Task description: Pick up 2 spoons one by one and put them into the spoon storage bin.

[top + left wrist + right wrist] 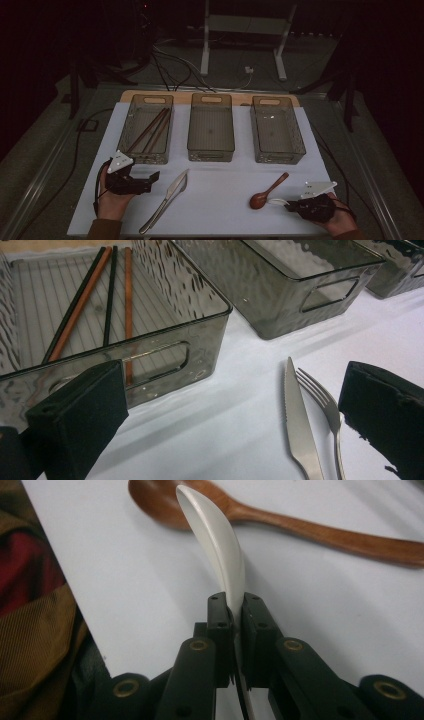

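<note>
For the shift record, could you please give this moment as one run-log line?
right tongs: shut on white spoon | left tongs: open, beside knife and fork | wooden spoon: on table | chopsticks: in left bin

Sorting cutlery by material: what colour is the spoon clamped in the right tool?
White spoon, clearest in the right gripper view.

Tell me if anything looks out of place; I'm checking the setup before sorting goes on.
Nothing stands out. The three clear plastic bins stand in a row, the thin chopsticks in the left one. The brown wooden spoon, steel knife and fork lie flat.
</note>
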The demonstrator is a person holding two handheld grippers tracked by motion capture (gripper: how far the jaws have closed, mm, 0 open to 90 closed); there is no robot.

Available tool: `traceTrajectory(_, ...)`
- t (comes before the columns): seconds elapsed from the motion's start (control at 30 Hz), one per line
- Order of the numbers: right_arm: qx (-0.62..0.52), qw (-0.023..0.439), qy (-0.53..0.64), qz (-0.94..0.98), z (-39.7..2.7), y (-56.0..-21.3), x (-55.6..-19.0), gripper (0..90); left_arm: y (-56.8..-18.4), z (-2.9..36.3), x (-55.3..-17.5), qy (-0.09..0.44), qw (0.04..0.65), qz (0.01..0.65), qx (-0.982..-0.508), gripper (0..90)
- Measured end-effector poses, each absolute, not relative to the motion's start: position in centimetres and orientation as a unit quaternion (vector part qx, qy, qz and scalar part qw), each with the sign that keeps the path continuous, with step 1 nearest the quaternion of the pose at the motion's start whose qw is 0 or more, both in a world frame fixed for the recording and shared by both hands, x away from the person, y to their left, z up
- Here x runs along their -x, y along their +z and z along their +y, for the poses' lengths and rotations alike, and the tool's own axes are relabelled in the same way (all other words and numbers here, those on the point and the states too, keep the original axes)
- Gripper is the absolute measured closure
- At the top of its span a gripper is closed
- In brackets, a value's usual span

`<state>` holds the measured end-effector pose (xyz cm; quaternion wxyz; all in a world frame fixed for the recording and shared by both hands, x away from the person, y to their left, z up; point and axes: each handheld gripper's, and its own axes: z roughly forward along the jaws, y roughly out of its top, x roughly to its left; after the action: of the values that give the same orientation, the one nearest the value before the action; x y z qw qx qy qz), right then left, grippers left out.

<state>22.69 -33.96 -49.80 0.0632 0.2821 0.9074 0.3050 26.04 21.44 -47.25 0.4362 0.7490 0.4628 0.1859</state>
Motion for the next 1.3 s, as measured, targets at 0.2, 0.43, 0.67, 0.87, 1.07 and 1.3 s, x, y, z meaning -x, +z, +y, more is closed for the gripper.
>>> traceTrajectory(0.2, -0.304, 0.082, 0.313, 0.896, -33.9, -49.4, -23.2, 84.7, -47.2, 21.8, -26.1, 0.182, 0.439, 0.464, -0.747, 0.7)
traceTrajectory(0.43, -0.322, 0.099, 0.323, 0.885, -33.7, -48.8, -23.9, 84.7, -47.3, 22.0, -26.1, 0.183, 0.439, 0.465, -0.747, 0.7)
traceTrajectory(0.67, -0.339, 0.118, 0.337, 0.870, -33.3, -48.0, -24.6, 84.7, -47.3, 22.1, -25.8, 0.199, 0.447, 0.459, -0.741, 0.7)
traceTrajectory(0.87, -0.351, 0.132, 0.346, 0.860, -32.7, -47.3, -25.2, 84.7, -47.3, 22.4, -25.6, 0.208, 0.452, 0.455, -0.738, 0.7)
traceTrajectory(1.07, -0.359, 0.144, 0.355, 0.851, -32.1, -46.5, -26.0, 84.7, -47.3, 22.6, -25.5, 0.218, 0.459, 0.451, -0.734, 0.7)
traceTrajectory(1.3, -0.363, 0.157, 0.364, 0.843, -31.2, -45.7, -26.9, 84.7, -47.3, 22.8, -25.3, 0.223, 0.465, 0.445, -0.732, 0.7)
